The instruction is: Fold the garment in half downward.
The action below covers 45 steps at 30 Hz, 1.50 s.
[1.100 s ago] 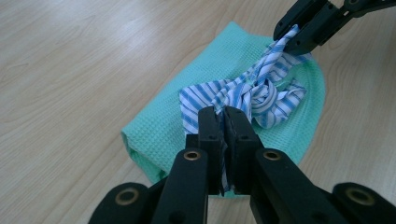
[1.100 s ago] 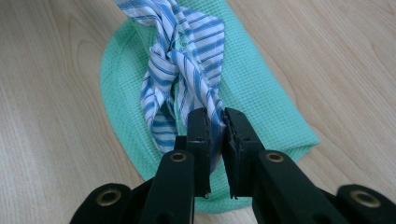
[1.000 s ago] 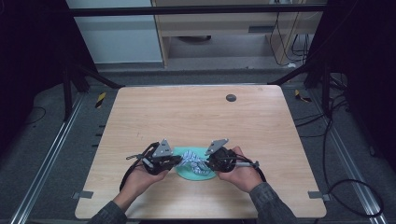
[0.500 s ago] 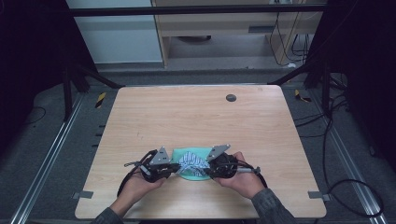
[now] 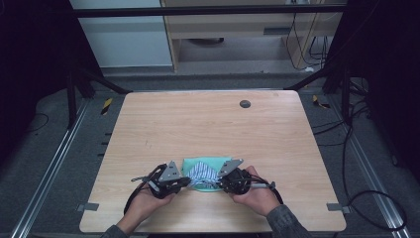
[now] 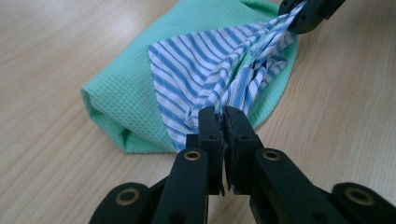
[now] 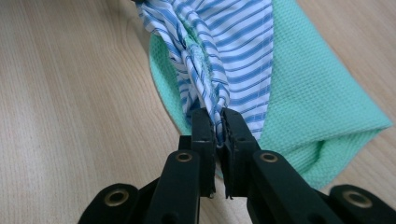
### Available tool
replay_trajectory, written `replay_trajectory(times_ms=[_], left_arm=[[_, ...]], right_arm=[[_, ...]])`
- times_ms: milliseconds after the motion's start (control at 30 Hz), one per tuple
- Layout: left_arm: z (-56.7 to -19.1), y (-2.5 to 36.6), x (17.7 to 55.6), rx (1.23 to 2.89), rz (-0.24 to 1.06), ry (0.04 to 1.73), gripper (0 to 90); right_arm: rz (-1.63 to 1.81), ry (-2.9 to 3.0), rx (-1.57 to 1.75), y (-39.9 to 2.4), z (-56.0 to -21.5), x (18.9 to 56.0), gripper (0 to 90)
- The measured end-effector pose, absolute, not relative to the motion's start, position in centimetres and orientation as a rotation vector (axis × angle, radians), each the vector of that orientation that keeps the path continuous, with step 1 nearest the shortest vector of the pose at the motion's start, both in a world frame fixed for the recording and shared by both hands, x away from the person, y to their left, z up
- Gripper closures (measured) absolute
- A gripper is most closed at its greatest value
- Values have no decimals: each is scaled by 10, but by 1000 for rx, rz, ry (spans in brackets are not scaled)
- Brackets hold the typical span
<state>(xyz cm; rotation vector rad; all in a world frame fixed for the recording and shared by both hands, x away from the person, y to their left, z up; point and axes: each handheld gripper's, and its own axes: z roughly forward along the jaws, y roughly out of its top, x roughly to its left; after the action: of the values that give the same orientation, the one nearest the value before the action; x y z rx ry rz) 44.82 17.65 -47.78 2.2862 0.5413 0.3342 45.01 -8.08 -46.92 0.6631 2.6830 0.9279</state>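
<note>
In the high view, a blue-and-white striped cloth (image 5: 202, 172) lies on top of a green waffle-weave cloth (image 5: 195, 163) near the front edge of the wooden counter (image 5: 208, 124), between the left tongs (image 5: 184, 181) and the right tongs (image 5: 221, 182), each held in one of the person's hands. A small dark disc (image 5: 244, 103) sits well apart, toward the far side. In the left gripper view, the left tongs (image 6: 223, 113) are clenched on a gathered corner of the striped cloth (image 6: 205, 74), which fans out over the green cloth (image 6: 126, 98); the other tongs (image 6: 299, 18) pinch the far end. In the right gripper view, the right tongs (image 7: 215, 116) have just been closing and now pinch the bunched stripes (image 7: 233, 42) tight, with the green cloth (image 7: 308, 107) below and beside. The step in hand looks like taking the striped cloth by two opposite ends, ready to lift or spread it. The next move probably calls for both hands rising together and drawing apart evenly, without dragging the green cloth along.
</note>
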Motion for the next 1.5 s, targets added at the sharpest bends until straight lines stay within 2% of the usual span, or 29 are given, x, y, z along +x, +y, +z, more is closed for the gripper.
replay_trajectory(times_ms=[567, 633, 667, 733, 800, 1000, 1200, 1500], left_arm=[[-488, 180, 434, 2302, 331, 532, 869], [-486, 181, 432, 2299, 333, 538, 857], [-485, 182, 432, 2290, 337, 542, 823], [-480, 184, 431, 2265, 346, 545, 797], [-474, 184, 432, 2235, 361, 559, 735], [-465, 176, 442, 2225, 400, 559, 732], [-479, 168, 440, 2275, 363, 555, 772], [-489, 169, 430, 2302, 337, 537, 728]], right_arm=[[900, 2717, 594, -78, -476, 439, 853], [891, 2720, 590, -77, -475, 438, 810], [894, 2711, 590, -77, -474, 437, 740], [916, 2704, 594, -76, -472, 437, 711], [926, 2703, 588, -75, -469, 438, 647], [954, 2690, 583, -66, -462, 440, 566], [953, 2703, 565, -59, -466, 440, 642], [920, 2742, 561, -61, -477, 431, 629]])
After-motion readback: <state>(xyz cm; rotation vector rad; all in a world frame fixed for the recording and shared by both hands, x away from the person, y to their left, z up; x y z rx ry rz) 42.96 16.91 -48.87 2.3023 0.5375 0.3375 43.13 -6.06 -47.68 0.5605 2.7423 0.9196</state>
